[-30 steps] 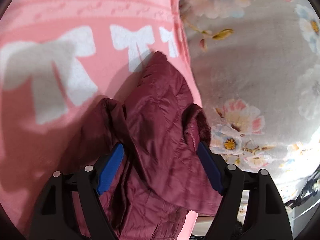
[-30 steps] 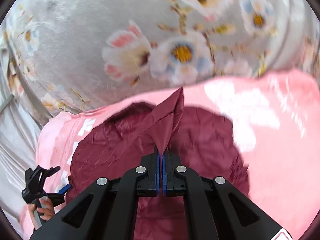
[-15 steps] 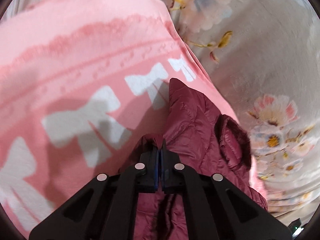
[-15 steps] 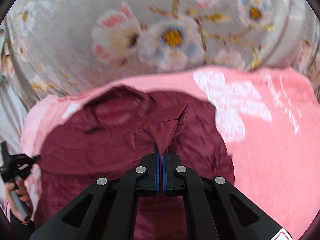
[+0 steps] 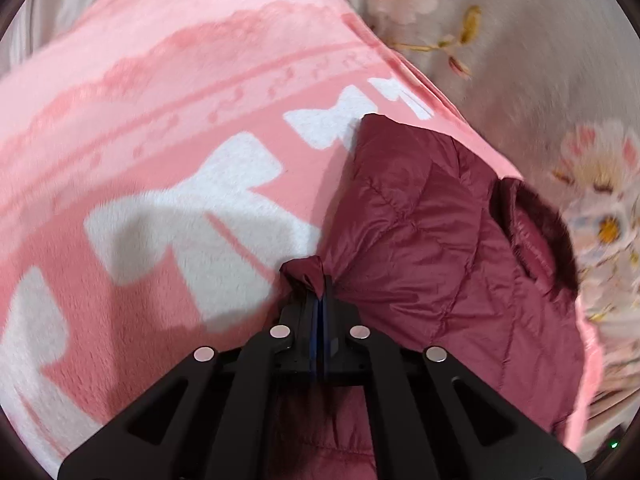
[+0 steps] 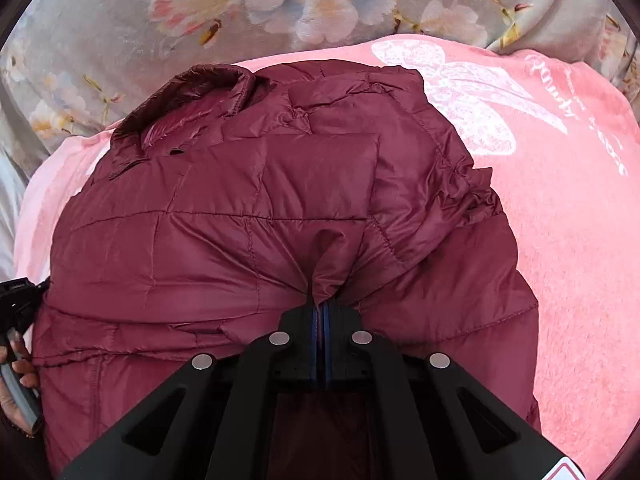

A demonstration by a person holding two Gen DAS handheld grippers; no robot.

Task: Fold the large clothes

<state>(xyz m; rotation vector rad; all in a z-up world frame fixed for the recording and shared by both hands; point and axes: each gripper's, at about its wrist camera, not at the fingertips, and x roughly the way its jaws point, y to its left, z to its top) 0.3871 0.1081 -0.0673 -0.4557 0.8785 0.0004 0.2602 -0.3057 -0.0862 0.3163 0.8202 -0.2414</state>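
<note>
Pinching maroon jacket (image 6: 248,208) folds, left claw (image 5: 320,300), right claw (image 6: 321,308) (both angled downward), pink blanket (image 5: 160,120) beneath

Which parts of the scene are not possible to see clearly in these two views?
- Left wrist view: the flowered sheet is motion-blurred; the left gripper hides the maroon jacket hem behind it.
- Right wrist view: the right gripper covers the jacket's near edge; the jacket hides the pink blanket beneath; the person's hand is cut by the left edge.
</note>
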